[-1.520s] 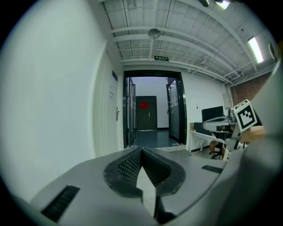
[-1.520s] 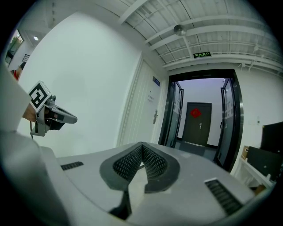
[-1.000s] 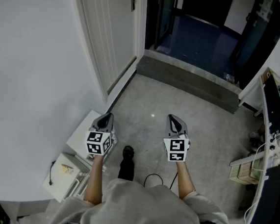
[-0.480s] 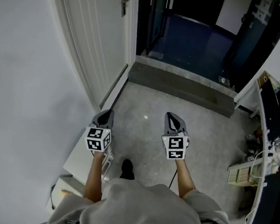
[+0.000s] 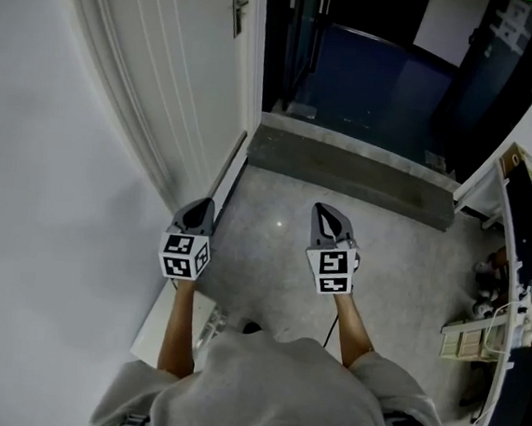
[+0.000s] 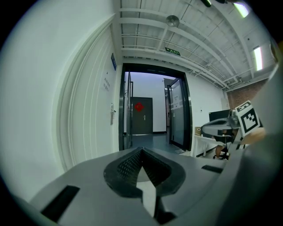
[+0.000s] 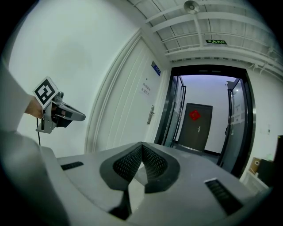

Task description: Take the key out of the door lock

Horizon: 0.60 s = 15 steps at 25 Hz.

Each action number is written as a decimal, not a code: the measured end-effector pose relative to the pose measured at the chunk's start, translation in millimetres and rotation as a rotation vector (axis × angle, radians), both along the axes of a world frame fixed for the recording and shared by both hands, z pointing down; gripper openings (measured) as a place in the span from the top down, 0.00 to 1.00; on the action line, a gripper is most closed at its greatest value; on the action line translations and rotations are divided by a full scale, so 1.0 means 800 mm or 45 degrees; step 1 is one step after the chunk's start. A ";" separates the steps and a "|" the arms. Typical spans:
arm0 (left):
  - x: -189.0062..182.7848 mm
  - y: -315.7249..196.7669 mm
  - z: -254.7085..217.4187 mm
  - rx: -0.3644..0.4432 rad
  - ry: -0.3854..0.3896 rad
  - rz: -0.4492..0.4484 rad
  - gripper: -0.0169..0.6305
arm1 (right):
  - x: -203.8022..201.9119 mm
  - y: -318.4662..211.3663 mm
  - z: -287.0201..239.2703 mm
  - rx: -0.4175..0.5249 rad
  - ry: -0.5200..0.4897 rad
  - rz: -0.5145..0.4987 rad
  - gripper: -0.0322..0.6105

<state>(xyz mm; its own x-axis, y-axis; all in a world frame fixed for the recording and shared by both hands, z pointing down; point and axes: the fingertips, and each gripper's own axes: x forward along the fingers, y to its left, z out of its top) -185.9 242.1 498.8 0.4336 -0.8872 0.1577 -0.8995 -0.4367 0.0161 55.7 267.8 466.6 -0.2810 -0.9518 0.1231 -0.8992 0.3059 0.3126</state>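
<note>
A: Entry one, left gripper (image 5: 202, 209)?
B: Jaws clenched tip to tip, nothing between them; held near level above the floor (image 5: 383, 256), pointing towards the door (image 5: 182, 68)
A: Right gripper (image 5: 323, 213)?
B: Same: clenched, empty, beside the left one, the two apart
A: Key?
B: Not made out, too small in every view. Lock presumed at the handle (image 5: 237, 6), on the white door's edge just left of the dark doorway (image 5: 373, 68), well ahead of both grippers
A: Step in hand?
B: Approach, by my reading. Nothing touches door, handle or lock, and removal is not begun
A: Next move calls for?
B: Closing on the handle, finding the key near it, parting one gripper's jaws to pinch the key's head, then probably a straight pull; the other gripper may steady the door
</note>
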 end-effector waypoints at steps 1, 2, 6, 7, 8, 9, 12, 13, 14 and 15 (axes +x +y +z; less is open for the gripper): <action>-0.002 -0.012 0.001 -0.002 -0.003 0.005 0.95 | -0.003 -0.011 0.002 -0.003 -0.001 0.003 0.91; -0.002 -0.022 0.002 -0.003 -0.005 0.009 0.95 | -0.004 -0.021 0.004 -0.005 -0.001 0.006 0.91; 0.000 -0.056 0.011 -0.019 -0.013 0.026 0.95 | -0.005 -0.053 0.018 -0.027 -0.007 0.021 0.91; 0.000 -0.063 0.016 -0.028 -0.015 0.030 0.95 | -0.004 -0.061 0.023 -0.037 -0.007 0.024 0.91; 0.001 -0.070 0.020 -0.037 -0.016 0.034 0.95 | -0.004 -0.068 0.028 -0.048 -0.008 0.028 0.91; 0.002 -0.076 0.024 -0.046 -0.019 0.037 0.95 | -0.002 -0.074 0.033 -0.057 -0.011 0.031 0.91; 0.004 -0.095 0.032 -0.061 -0.026 0.043 0.95 | 0.004 -0.093 0.044 -0.073 -0.021 0.042 0.91; 0.006 -0.101 0.033 -0.063 -0.028 0.041 0.95 | 0.006 -0.099 0.046 -0.076 -0.023 0.043 0.91; 0.008 -0.107 0.033 -0.063 -0.029 0.039 0.95 | 0.009 -0.106 0.047 -0.078 -0.027 0.043 0.91; 0.009 -0.115 0.034 -0.063 -0.030 0.037 0.95 | 0.012 -0.114 0.048 -0.079 -0.031 0.042 0.91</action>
